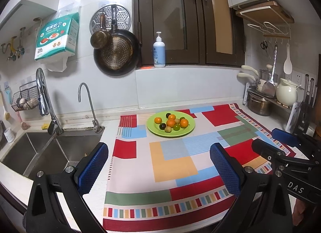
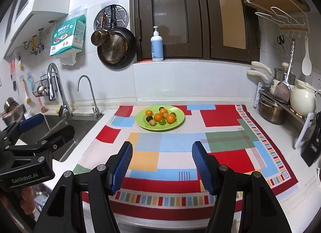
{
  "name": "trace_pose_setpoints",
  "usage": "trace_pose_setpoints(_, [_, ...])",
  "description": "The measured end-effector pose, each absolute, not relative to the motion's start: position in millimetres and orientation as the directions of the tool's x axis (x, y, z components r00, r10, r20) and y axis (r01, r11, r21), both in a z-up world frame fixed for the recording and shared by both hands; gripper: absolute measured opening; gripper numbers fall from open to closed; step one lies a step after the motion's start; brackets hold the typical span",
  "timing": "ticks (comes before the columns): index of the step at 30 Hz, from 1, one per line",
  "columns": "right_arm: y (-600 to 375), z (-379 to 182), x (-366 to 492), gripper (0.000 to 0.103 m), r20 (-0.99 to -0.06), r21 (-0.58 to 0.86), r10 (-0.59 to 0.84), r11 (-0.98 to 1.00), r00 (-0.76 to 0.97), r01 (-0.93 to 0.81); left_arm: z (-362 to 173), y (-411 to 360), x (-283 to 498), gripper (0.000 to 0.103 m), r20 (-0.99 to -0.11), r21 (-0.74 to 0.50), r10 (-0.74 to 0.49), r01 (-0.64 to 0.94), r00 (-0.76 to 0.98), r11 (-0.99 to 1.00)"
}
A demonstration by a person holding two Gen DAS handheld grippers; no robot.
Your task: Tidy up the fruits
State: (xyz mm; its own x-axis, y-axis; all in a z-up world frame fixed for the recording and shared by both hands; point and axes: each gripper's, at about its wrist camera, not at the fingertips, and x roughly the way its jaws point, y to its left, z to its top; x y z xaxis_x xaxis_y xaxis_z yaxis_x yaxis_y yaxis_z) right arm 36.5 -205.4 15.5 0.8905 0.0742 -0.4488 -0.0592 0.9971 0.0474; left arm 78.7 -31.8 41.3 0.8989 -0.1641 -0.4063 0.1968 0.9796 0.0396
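A green plate [image 1: 189, 130] [image 2: 179, 121] sits at the far side of the patterned cloth [image 1: 174, 158] [image 2: 220, 116]. On it lie several small fruits: oranges [image 1: 171, 122] [image 2: 159, 116], dark ones [image 1: 162, 126] and a green one [image 1: 176, 127] [image 2: 161, 122]. My left gripper [image 1: 158, 165] hovers open over the near part of the cloth, with nothing between its blue pads. My right gripper [image 2: 162, 165] is also open and empty, well short of the plate. Each gripper appears at the edge of the other's view.
A steel sink [image 1: 50, 150] with two faucets [image 1: 45, 96] lies left of the cloth. Pots, a white jug [image 1: 286, 92] and a knife block [image 1: 305, 112] crowd the right end of the counter. Pans hang on the wall [image 1: 116, 52]; a pump bottle [image 1: 159, 52] stands on the sill.
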Motion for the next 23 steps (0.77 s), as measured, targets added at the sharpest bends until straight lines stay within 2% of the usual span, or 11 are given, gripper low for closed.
trace_pose_setpoints(23, [-201.6, 14.2, 35.6, 0.062, -0.453, 0.049, 0.083, 0.996, 0.888, -0.068, 38.8, -25.7, 79.6, 0.103, -0.423, 0.024, -0.162, 0.190, 0.892, 0.981])
